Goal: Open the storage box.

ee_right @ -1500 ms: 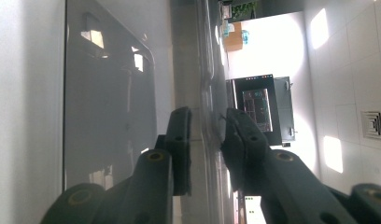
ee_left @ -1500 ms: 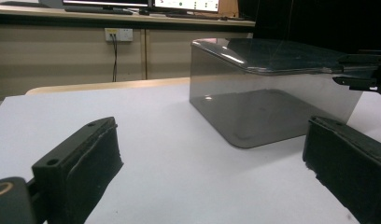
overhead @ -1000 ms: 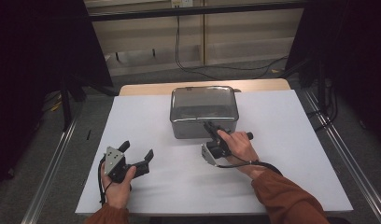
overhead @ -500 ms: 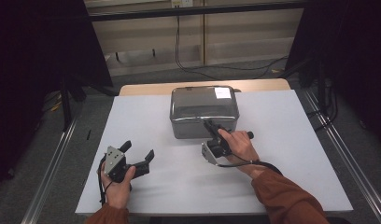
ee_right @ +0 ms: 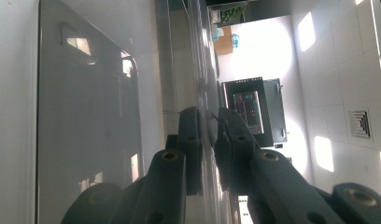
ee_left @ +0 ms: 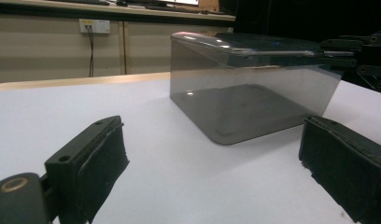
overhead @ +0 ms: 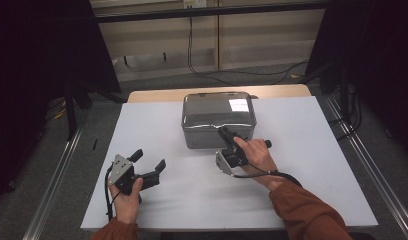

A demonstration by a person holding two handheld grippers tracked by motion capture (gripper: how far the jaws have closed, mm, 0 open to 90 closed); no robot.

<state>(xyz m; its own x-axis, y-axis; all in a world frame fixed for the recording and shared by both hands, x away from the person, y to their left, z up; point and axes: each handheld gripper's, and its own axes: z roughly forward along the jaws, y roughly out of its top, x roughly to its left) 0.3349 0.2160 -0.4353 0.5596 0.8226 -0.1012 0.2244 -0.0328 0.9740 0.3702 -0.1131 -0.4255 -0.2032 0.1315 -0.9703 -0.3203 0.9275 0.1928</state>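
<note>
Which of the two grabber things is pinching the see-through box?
The right gripper. Its jaws are shut on the lid's edge of the clear box. The left gripper rests apart on the white table, jaws open around nothing.

Box (overhead: 218, 117) on table (overhead: 312, 165), far-centre.

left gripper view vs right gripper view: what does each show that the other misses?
Left gripper view alone: the whole box from the side on the white table, between the left gripper's open jaws.
Right gripper view alone: the right gripper's jaws shut on the lid's edge, close up.
Both: the smoky clear box and the right gripper's grip on its lid.
</note>
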